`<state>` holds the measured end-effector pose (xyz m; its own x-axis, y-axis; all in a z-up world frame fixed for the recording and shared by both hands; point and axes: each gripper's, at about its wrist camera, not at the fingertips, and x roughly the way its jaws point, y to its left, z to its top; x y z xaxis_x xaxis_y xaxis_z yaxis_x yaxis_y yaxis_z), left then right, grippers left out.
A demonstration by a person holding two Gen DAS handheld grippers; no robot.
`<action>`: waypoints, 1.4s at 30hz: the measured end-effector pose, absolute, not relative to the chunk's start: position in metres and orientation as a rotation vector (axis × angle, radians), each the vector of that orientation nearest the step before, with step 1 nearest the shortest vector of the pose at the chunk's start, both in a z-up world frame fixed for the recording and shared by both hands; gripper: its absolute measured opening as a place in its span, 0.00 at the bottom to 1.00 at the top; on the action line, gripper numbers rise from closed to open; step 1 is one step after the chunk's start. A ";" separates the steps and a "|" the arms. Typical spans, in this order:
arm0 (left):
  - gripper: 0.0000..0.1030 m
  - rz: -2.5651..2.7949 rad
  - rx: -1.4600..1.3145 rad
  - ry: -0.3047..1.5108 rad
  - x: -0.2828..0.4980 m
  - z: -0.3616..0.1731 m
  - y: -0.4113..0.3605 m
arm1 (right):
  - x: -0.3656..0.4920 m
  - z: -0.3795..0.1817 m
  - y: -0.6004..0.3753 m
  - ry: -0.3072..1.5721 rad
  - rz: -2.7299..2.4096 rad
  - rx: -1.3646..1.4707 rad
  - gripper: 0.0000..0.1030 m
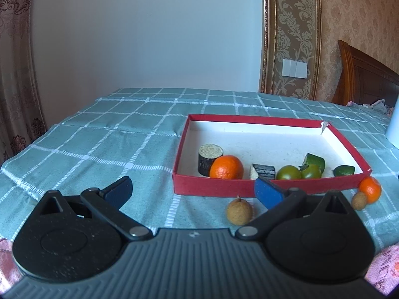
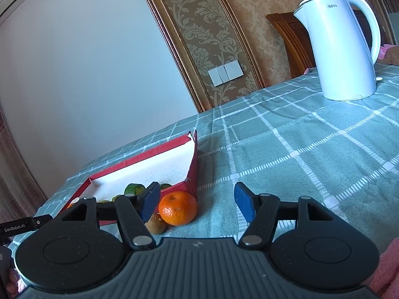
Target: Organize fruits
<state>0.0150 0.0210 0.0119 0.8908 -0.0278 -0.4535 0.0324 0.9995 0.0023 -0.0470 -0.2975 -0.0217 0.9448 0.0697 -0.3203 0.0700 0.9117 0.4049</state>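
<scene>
The left gripper (image 1: 193, 190) hangs released and empty just short of the small brown fruit (image 1: 239, 211) on the surface before the red box (image 1: 214, 185), while the right gripper (image 2: 197, 203), likewise released, flanks the stray orange (image 2: 178, 208) beside the box's corner, both apparently poised for pickup.

A shallow red cardboard tray (image 1: 214, 185) sat on the green checked tablecloth (image 1: 99, 144). Along its near wall lay a round orange mandarin (image 1: 226, 167), dark cut cylinders (image 1: 209, 159) and green tomatoes (image 1: 288, 173). Outside, before that wall, lay a small brown pear-shaped fruit (image 1: 239, 211); by the tray's right corner, another mandarin (image 2: 178, 208). A white electric kettle (image 2: 341, 47) stood far right.
</scene>
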 end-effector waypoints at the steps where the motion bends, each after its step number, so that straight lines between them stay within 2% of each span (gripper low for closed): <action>1: 1.00 -0.040 0.015 0.470 0.014 0.012 0.018 | -0.047 -0.022 -0.297 0.335 0.000 0.427 0.63; 11: 1.00 -0.058 0.078 0.477 0.012 0.005 -0.005 | -0.046 -0.023 -0.301 0.334 0.002 0.443 0.63; 42: 1.00 -0.049 0.061 0.569 0.033 -0.016 -0.002 | -0.044 -0.025 -0.300 0.343 -0.005 0.446 0.63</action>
